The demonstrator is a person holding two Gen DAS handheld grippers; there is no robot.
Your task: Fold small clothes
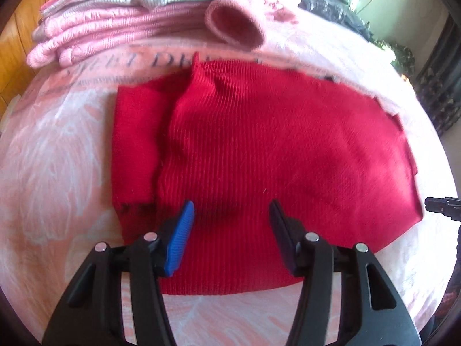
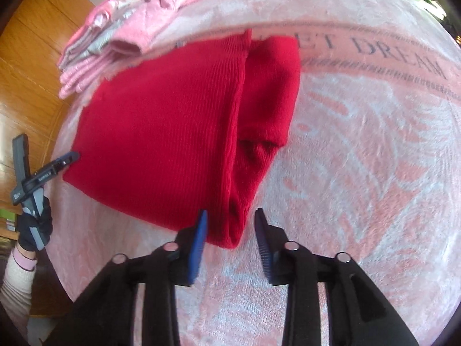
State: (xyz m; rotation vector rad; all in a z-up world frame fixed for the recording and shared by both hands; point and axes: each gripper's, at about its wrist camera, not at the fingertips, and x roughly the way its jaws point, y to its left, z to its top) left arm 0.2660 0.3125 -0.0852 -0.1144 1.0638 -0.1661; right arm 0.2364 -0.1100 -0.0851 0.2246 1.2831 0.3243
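Observation:
A red ribbed knit garment point(image 1: 259, 144) lies folded on the pink blanket point(image 1: 57, 158), one side flap turned over its middle. My left gripper point(image 1: 230, 204) hovers open over the garment's near edge, with nothing between its fingers. In the right wrist view the same red garment point(image 2: 173, 132) shows its folded layers. My right gripper point(image 2: 232, 213) is open, and the garment's near corner sits between its blue-padded fingers without being clamped. At that view's left edge, a gloved hand point(image 2: 34, 227) holds the left gripper beside the garment.
A stack of folded pink and grey clothes point(image 1: 115, 28) sits at the blanket's far side, just behind the red garment; the right wrist view also shows the stack point(image 2: 109, 46). The blanket point(image 2: 360, 173) carries dark lettering. Wooden flooring point(image 2: 37, 57) lies beyond its edge, and dark furniture point(image 1: 440, 86) stands on the right.

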